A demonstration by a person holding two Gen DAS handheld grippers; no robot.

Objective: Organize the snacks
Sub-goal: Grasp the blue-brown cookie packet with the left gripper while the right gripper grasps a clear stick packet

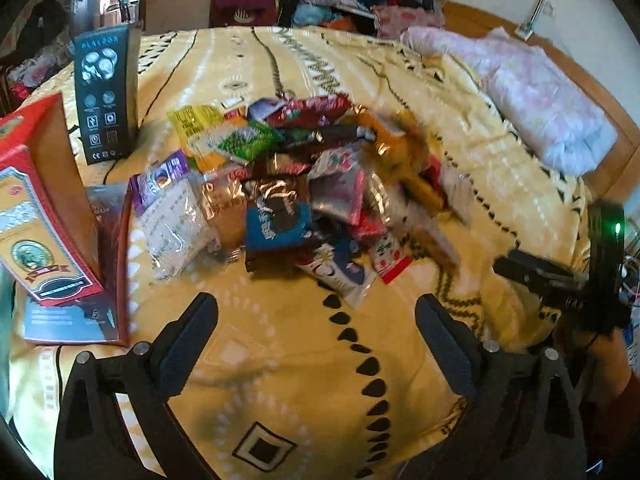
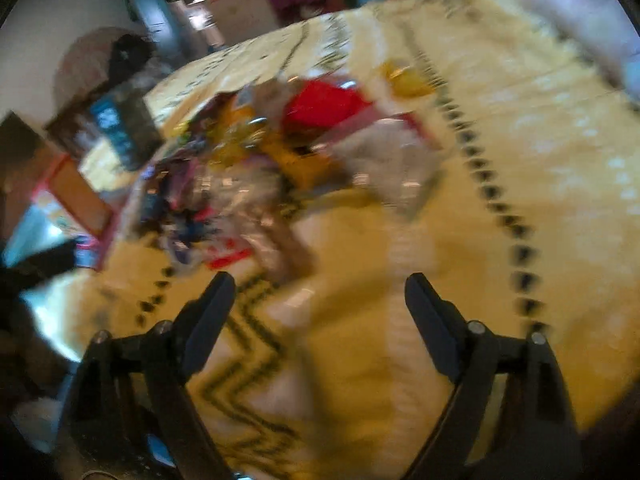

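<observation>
The left gripper (image 1: pixel 316 316) hangs over a yellow patterned bedspread (image 1: pixel 280 380), its two fingers spread wide apart with nothing between them. Just ahead of its fingertips lies the heap of snacks (image 1: pixel 296 188), a loose pile of small packets in many colours resting on the bedspread. A blue packet (image 1: pixel 276 224) sits near the front of the heap, a green one (image 1: pixel 244 142) farther back and to the left, and a clear crinkled bag (image 1: pixel 176 224) at the heap's left edge. To the left of the gripper a red box (image 1: pixel 40 216) lies open, and beyond it a tall dark box (image 1: pixel 105 92) stands upright. Far ahead and to the right a pink folded blanket (image 1: pixel 532 96) rests on the bed. The right gripper (image 2: pixel 320 300) is also wide open and empty; its view is badly blurred, but the same heap (image 2: pixel 280 152) shows ahead and slightly left of its fingers, on the bedspread (image 2: pixel 520 200). From the left view the right gripper (image 1: pixel 560 280) appears off to the right, near the bed's edge.
</observation>
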